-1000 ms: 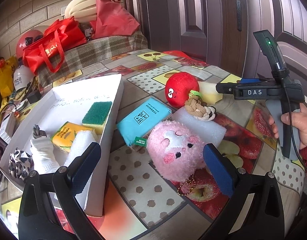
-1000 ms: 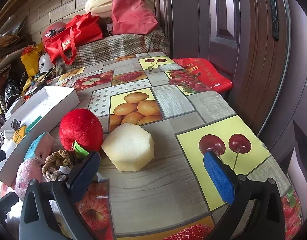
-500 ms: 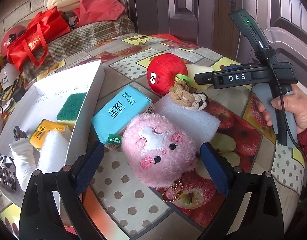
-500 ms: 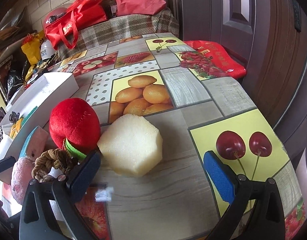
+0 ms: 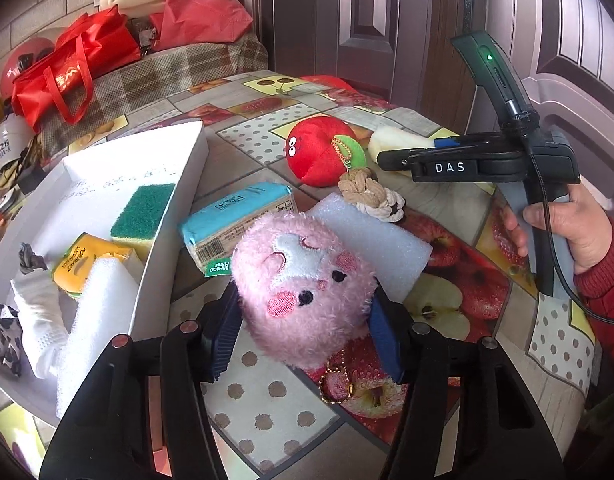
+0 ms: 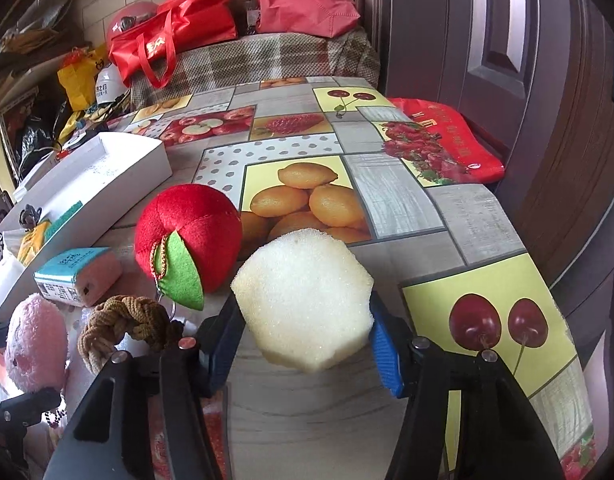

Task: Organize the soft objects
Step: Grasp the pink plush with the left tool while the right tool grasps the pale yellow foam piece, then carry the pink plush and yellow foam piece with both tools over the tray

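My left gripper [image 5: 305,326] is shut on a pink plush ball [image 5: 305,286], its pads pressing both sides, just above the fruit-print table. My right gripper [image 6: 305,338] is shut on a pale yellow foam chunk [image 6: 305,304]. A red plush apple [image 5: 321,150] [image 6: 187,232], a knotted rope toy [image 5: 369,196] [image 6: 123,322], a blue tissue pack [image 5: 239,216] [image 6: 77,274] and a white foam slab [image 5: 381,240] lie between them. A white box [image 5: 179,184] at left holds a green sponge [image 5: 145,210], a yellow pack, and white cloths.
The right hand-held gripper [image 5: 487,160] shows in the left wrist view at right. Red bags [image 6: 175,36] sit on a plaid-covered surface behind the table. A red cushion [image 6: 443,140] lies at the table's far right edge by the door.
Both grippers moved forward and closed: the left onto the pink plush ball, the right onto the yellow foam chunk.
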